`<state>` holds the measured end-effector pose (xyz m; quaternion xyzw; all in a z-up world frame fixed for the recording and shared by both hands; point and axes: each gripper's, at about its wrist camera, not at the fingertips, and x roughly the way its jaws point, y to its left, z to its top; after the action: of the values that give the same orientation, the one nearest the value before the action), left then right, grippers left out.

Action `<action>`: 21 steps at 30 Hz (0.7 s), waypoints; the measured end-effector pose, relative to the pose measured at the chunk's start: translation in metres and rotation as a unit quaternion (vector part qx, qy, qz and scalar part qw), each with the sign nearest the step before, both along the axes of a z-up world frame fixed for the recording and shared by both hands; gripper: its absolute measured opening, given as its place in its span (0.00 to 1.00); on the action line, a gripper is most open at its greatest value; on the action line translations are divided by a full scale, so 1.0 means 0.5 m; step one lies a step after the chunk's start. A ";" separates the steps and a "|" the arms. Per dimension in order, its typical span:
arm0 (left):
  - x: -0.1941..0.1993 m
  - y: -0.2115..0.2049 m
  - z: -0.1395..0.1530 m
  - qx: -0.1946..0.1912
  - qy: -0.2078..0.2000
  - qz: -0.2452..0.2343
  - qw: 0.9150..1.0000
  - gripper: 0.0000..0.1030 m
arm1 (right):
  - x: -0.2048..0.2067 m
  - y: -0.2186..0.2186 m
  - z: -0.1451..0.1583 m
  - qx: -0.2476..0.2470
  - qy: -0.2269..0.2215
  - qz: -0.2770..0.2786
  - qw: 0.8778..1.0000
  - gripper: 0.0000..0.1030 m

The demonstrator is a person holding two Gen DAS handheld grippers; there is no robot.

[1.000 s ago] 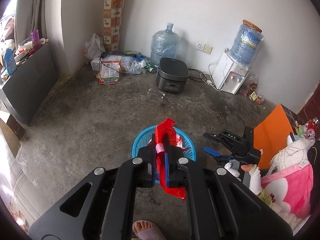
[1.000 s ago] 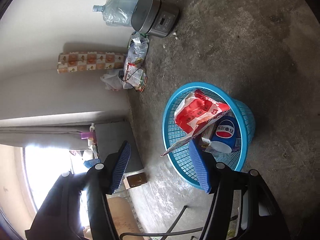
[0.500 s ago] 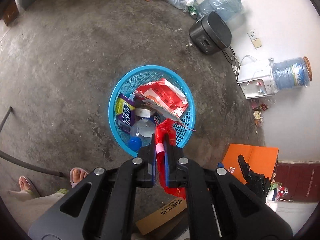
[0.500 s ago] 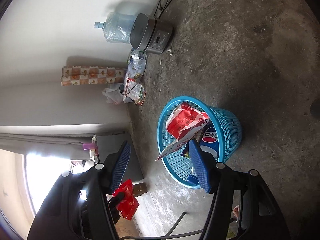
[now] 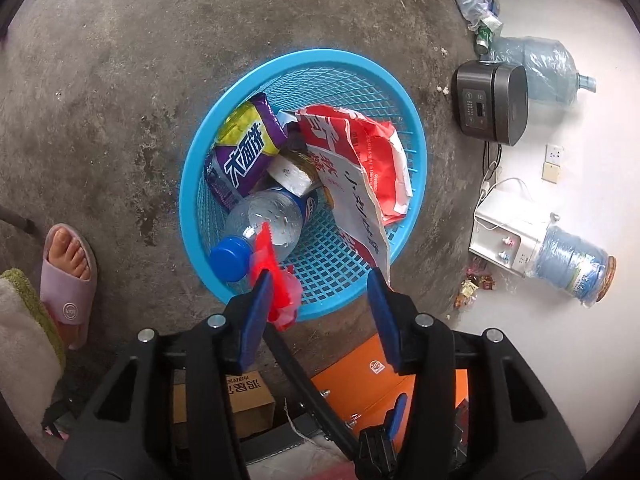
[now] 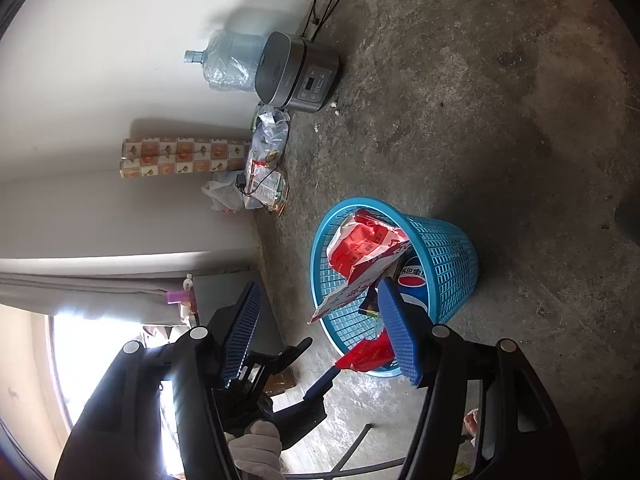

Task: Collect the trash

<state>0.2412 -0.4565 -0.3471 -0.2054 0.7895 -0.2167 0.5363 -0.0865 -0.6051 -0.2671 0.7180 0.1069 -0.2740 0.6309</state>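
A blue mesh basket [image 5: 400, 112] stands on the concrete floor and holds a red-and-white bag [image 5: 360, 160], a purple-and-yellow snack pack [image 5: 244, 148] and a clear bottle with a blue cap [image 5: 260, 232]. My left gripper [image 5: 320, 292] is open above the basket's near rim. A red wrapper [image 5: 276, 276] clings to its left finger, at the rim. In the right wrist view the basket [image 6: 448, 256] lies ahead and the red wrapper [image 6: 368, 354] shows at its rim by the left gripper. My right gripper [image 6: 320, 332] is open and empty.
A grey rice cooker [image 5: 492, 104], water jugs [image 5: 540, 68] and a white dispenser [image 5: 508, 236] stand by the wall. An orange box [image 5: 360, 380] and a cardboard box [image 5: 244, 400] lie below my left gripper. A foot in a pink slipper [image 5: 68, 280] is at the left.
My left gripper has opened over the basket and let go of the red wrapper, which now hangs at its left finger. The left camera has moved closer above the basket.
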 end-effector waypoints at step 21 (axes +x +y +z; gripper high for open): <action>-0.083 0.265 0.650 -0.134 -0.384 -0.118 0.906 0.67 | 0.131 0.168 0.321 -0.253 0.020 0.178 0.951 0.58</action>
<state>0.1996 -0.3241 -0.0223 -0.0820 0.5043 -0.4444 0.7359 -0.0212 -0.5212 -0.1067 0.4984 0.1724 -0.1898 0.8282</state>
